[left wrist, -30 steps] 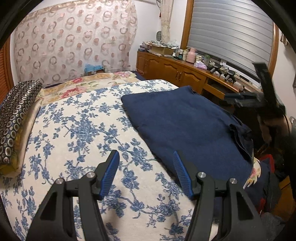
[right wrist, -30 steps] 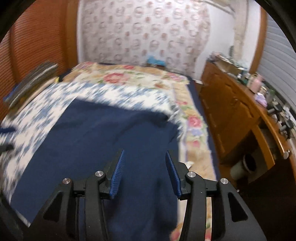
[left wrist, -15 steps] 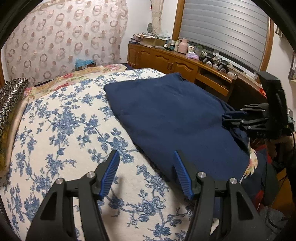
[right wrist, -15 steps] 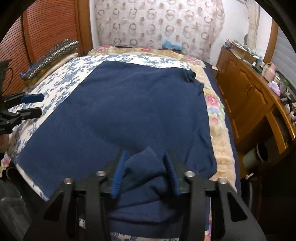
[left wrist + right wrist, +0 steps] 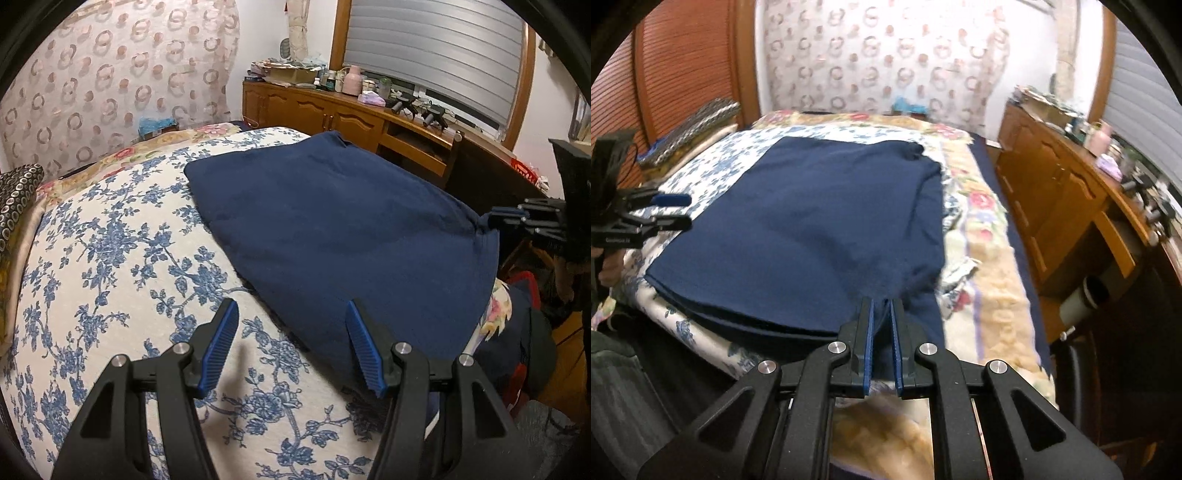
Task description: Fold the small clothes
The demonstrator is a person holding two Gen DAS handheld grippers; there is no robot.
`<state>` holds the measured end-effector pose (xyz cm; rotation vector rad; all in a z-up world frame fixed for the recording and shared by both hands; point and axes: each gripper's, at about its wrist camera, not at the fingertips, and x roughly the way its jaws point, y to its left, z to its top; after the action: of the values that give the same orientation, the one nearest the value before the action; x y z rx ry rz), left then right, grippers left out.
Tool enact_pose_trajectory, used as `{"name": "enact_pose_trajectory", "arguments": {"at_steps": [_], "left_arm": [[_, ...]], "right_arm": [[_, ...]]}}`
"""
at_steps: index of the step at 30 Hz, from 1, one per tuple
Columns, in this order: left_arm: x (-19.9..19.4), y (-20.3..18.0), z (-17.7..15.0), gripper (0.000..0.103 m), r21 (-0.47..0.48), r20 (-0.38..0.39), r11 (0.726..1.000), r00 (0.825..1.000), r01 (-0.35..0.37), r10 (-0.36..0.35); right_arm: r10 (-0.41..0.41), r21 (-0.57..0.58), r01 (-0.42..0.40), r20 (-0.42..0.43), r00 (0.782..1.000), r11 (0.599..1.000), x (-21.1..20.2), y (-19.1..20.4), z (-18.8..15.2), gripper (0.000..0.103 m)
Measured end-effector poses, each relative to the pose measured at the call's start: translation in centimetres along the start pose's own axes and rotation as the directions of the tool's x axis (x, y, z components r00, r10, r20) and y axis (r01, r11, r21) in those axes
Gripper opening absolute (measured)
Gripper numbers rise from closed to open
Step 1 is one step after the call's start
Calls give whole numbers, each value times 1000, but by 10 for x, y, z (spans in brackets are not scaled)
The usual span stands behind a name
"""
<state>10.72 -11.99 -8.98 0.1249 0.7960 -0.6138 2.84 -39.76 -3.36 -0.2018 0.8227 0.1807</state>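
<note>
Right tool point(image 5: 881, 301) pinched tight on a corner of the dark blue garment point(image 5: 812, 229), jaws just drawn together over the last moment, with a small bunch of cloth caught between the blue pads point(image 5: 867, 332). Seen from the left wrist view, same right tool point(image 5: 495, 218) at the far right edge of the garment point(image 5: 332, 229), cloth gathered to a point at its tips. Left tool point(image 5: 291, 332) standing apart with nothing between its ribbed blue pads point(image 5: 218, 350), held just above the bed near the garment's closest edge, not touching it; in the right wrist view the left tool point(image 5: 677, 210) off to the left beside the garment, gripped by a hand point(image 5: 607, 266). Garment spread mostly flat across the white bedspread with blue flowers point(image 5: 110, 258), looking doubled into layers along its near hem, its right side reaching the bed's edge. Beyond the bedspread a cream blanket with pink roses point(image 5: 982, 236), and a dark patterned pillow point(image 5: 14, 199) at the left. Past the bed a wooden sideboard point(image 5: 314, 110) crowded with bottles and clutter beneath a window blind point(image 5: 443, 51), and a curtain with ring pattern point(image 5: 110, 74) on the far wall.
</note>
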Motion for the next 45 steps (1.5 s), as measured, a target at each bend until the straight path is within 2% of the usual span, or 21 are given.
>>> {"name": "enact_pose_trajectory", "arguments": {"at_steps": [1,3,4,5,12,16,21,22,23,27,30,31,35,39,45], "left_arm": [[0,-2,0,60,4,-3,1000,1000,0,0],[-1,-4,-2,60,8,-11,1000,1000,5,-5],[-1,-4,-3,60,8,-14,1000,1000,7,-7],[-1,-5,-4,60,7,-20,1000,1000,11,-11],[-8,-9,-14,60,6,-45,999,998,38,-38],[-12,-13,-20,60,-2,-59,997,995,80,-80],[-14,-26,-30,53,19,-90,992,989,122,-120],[-12,-29,-32,50,27,-102,992,988,123,-120],[-12,-31,-34,48,30,-111,991,986,129,-125],[-13,-38,-40,37,53,-121,988,983,144,-137],[-14,-40,-39,18,55,-125,985,980,162,-154],[-15,-40,-39,8,55,-124,983,978,174,-166],[-31,-41,-24,4,48,-45,980,980,194,-192],[-47,-40,-1,4,53,44,983,983,174,-176],[-46,-27,30,4,11,95,982,977,190,-190]], "right_arm": [[0,4,0,5,1000,1000,-1,0,0,18],[-9,16,9,12,1000,1000,1,-1,-1,37],[-15,21,15,12,1000,1000,3,0,-1,51],[-12,25,12,11,1000,1000,6,0,-2,54],[-14,56,15,-13,1000,998,25,-1,-10,55],[-21,78,19,18,1000,997,22,-4,-11,55],[1,57,-4,49,999,998,14,7,-4,55],[9,49,-12,52,999,999,13,10,-3,58],[15,44,-18,55,998,999,13,13,-1,66],[47,9,-48,68,997,999,10,31,1,71],[71,-14,-70,59,996,997,12,43,1,71],[80,-23,-79,56,995,997,12,47,1,72],[112,-88,-108,47,993,990,11,66,-2,72],[142,-118,-136,44,989,984,8,78,-3,72],[162,-159,-155,31,986,975,5,88,-9,72]]}}
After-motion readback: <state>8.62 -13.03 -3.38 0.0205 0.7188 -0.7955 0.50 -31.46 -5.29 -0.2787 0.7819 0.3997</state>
